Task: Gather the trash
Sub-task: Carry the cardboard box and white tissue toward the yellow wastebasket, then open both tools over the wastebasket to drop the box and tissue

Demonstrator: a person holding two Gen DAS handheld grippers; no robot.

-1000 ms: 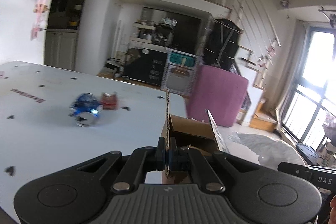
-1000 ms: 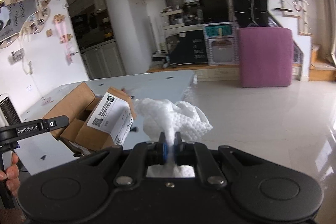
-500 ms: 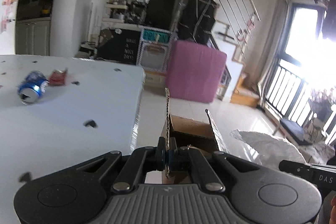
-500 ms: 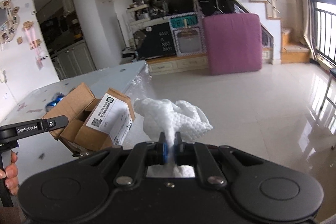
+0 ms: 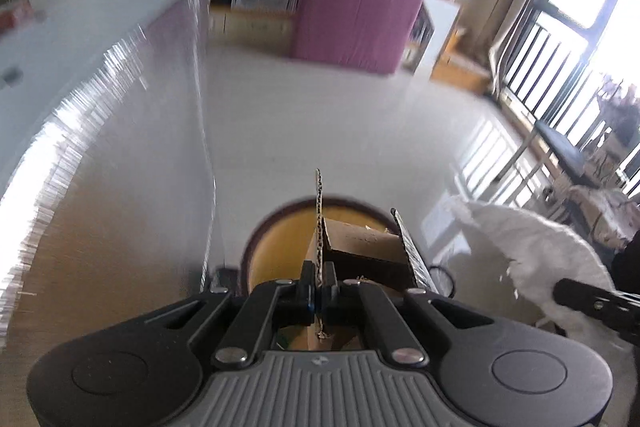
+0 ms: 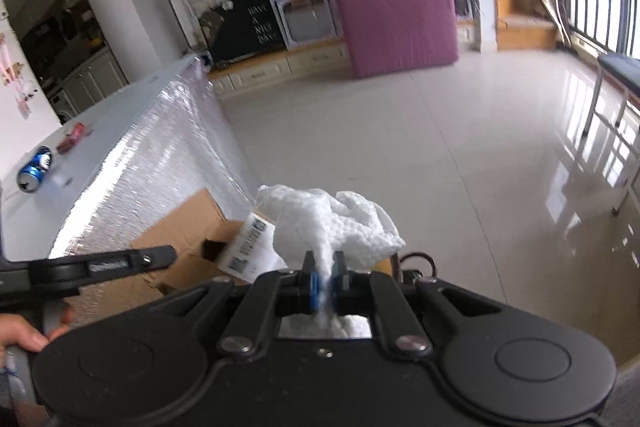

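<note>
My left gripper (image 5: pixel 319 287) is shut on a flap of an open brown cardboard box (image 5: pixel 360 247), held above a round yellow bin with a dark rim (image 5: pixel 276 247) on the floor. The box also shows in the right wrist view (image 6: pixel 192 231), with a white label. My right gripper (image 6: pixel 323 281) is shut on a crumpled white paper towel (image 6: pixel 328 223), held just right of the box; it also shows in the left wrist view (image 5: pixel 520 247). A blue can (image 6: pixel 34 169) and a red wrapper (image 6: pixel 72 137) lie on the white table (image 6: pixel 132 123).
The table's shiny side (image 5: pixel 120 187) stands close on the left. A pink block (image 6: pixel 396 15) and cabinets stand at the far wall. A bench (image 6: pixel 620 67) and windows are at the right. Pale tiled floor (image 6: pixel 400 131) stretches ahead.
Both grippers have swung right off the table and tilted down toward the floor, still holding the box and paper towel. The yellow bin has come into view below the box.
</note>
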